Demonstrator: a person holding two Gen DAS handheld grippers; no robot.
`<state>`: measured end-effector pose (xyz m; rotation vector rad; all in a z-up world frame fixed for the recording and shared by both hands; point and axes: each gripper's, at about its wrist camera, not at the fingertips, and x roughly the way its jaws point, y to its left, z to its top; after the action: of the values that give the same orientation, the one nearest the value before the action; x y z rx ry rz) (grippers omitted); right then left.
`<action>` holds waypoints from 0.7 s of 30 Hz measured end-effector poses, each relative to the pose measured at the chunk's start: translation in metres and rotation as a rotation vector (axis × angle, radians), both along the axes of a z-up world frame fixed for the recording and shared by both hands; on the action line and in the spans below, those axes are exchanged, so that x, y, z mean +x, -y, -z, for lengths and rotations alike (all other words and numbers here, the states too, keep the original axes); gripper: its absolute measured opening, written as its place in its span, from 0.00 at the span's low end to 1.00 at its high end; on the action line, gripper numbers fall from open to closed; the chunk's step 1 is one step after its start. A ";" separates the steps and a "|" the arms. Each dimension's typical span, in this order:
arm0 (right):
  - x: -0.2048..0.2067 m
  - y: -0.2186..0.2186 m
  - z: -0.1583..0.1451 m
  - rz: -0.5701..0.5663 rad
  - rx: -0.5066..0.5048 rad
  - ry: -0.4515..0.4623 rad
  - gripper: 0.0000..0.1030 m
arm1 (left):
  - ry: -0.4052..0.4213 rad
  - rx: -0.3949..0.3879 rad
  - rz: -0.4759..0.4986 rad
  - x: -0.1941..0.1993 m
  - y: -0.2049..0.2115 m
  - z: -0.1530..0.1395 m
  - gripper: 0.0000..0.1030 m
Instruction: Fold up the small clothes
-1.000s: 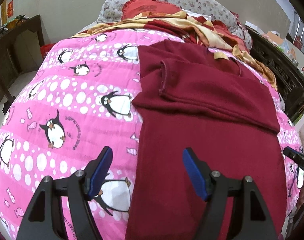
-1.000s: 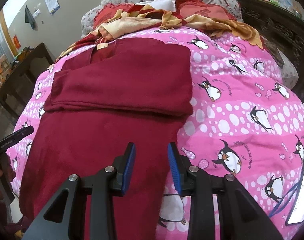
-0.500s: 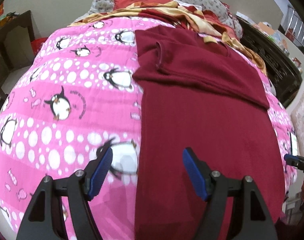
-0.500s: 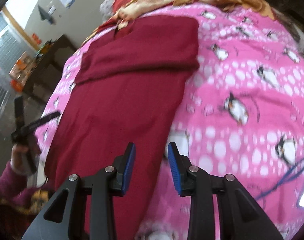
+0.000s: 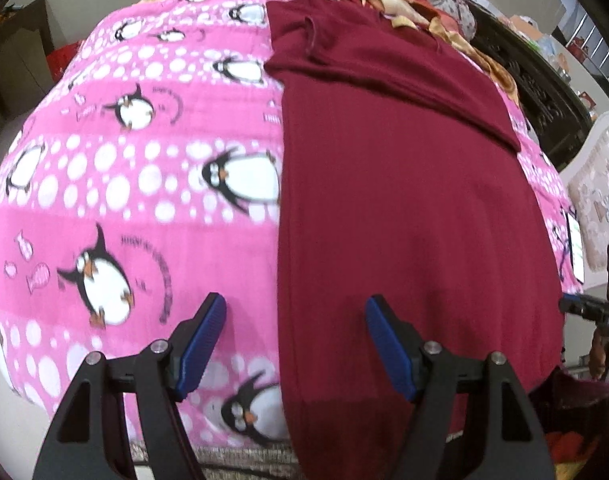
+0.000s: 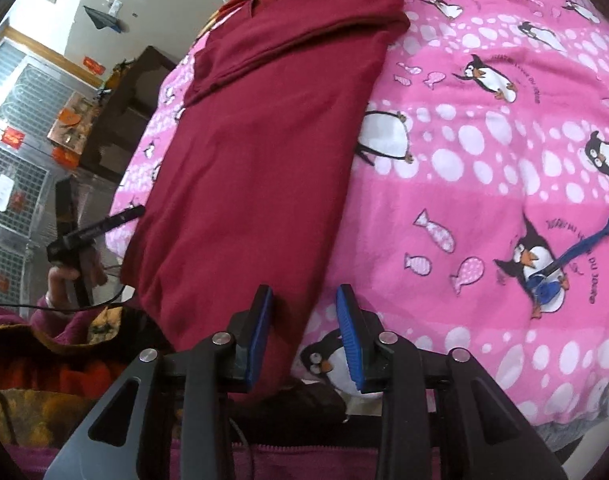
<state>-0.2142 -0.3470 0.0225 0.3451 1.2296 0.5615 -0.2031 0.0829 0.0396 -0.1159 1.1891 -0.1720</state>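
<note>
A dark red shirt (image 5: 404, 200) lies flat on a bed with a pink penguin blanket (image 5: 124, 200). The shirt is long and thin now, because its sides and sleeves are folded in. Its long way runs from 6 o'clock, at the near edge of the bed, up to 12 o'clock, where the neck end and the folded sleeves point at the pillows. The bottom hem hangs a little over the near edge.

The left gripper (image 5: 296, 340) has its fingers wide apart and holds nothing. The shirt's left edge runs up between them, close to the bottom corner. The right gripper (image 6: 304, 334) has its fingers closer together, a narrow gap, and it holds nothing too. The shirt's right edge near the hem sits just between them.

So each gripper is near its own bottom corner, about the same. I think the next step is to grab the hem and fold it up toward 12 o'clock.
</note>
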 end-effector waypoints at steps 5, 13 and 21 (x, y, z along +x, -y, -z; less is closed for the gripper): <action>-0.004 -0.011 -0.004 -0.050 -0.008 0.011 0.34 | -0.022 -0.008 0.021 -0.009 0.001 0.002 0.74; -0.013 -0.016 -0.002 -0.114 0.003 -0.007 0.34 | -0.050 -0.030 0.040 -0.018 -0.002 0.003 0.74; -0.013 -0.024 -0.011 -0.168 0.060 0.026 0.34 | -0.070 -0.055 0.077 -0.016 0.007 0.004 0.73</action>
<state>-0.2275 -0.3226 0.0338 0.2852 1.2250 0.7460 -0.2186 0.0764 0.0351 -0.1250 1.2599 -0.2697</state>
